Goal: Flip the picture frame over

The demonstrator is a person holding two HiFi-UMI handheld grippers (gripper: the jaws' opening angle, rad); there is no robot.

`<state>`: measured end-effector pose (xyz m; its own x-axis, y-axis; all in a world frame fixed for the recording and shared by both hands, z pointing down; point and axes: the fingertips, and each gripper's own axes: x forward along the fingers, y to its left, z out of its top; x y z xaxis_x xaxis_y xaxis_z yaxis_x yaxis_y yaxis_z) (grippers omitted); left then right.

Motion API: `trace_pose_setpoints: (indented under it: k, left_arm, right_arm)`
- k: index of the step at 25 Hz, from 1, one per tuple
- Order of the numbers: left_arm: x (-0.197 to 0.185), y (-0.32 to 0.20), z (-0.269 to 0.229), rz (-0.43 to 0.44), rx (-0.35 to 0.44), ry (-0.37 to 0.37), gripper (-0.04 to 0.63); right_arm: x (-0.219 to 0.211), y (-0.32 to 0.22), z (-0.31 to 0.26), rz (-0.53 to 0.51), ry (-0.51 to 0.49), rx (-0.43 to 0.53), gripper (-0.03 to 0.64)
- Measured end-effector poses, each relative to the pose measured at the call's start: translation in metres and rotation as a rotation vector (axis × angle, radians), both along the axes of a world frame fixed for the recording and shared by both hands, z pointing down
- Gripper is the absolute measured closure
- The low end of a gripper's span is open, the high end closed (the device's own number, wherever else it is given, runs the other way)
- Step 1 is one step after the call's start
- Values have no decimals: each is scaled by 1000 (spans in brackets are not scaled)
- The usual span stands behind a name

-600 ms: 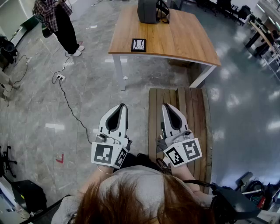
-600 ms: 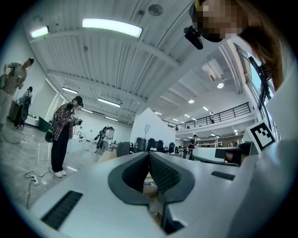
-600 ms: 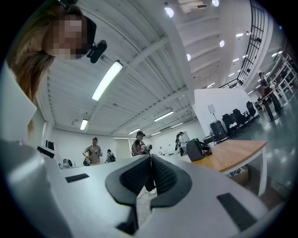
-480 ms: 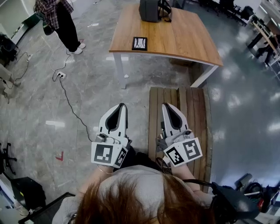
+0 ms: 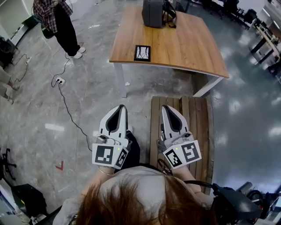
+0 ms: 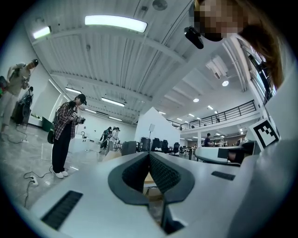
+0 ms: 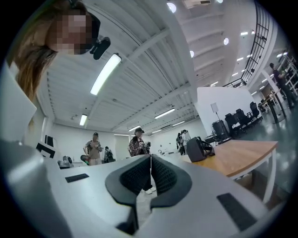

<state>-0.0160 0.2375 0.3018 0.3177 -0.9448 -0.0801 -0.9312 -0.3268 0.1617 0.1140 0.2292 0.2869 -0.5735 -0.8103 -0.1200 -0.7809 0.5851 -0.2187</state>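
A small black picture frame lies flat near the front edge of a wooden table, far ahead of both grippers. My left gripper is held level over the grey floor, jaws shut with nothing between them. My right gripper hovers over a wooden bench, its jaws shut and empty too. In the left gripper view the left gripper's tips meet, and in the right gripper view the right gripper's tips meet. The table shows at the right of the right gripper view.
A dark backpack stands at the table's far side and shows again in the right gripper view. A person in a plaid shirt stands at the upper left. A black cable and socket strip lie on the floor at left.
The table and frame have shifted slightly lower and rightward in the head view. Both grippers stay side by side, still shut.
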Motion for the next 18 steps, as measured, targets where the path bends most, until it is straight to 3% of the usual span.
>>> trace_pose_setpoints:
  k: [3,11,18]
  left_arm:
    - [-5,-59,3,32,8,-2,589]
    - [-32,-221,-15,134,29,-32,589]
    - [-34,-284,-20,159,20,-22,589]
  right_arm:
    - [-16,-56,4,18,47,24,600]
    - [-61,-212,-25,50,23,58,600]
    - [-65,-278,-17,65,19,3,600]
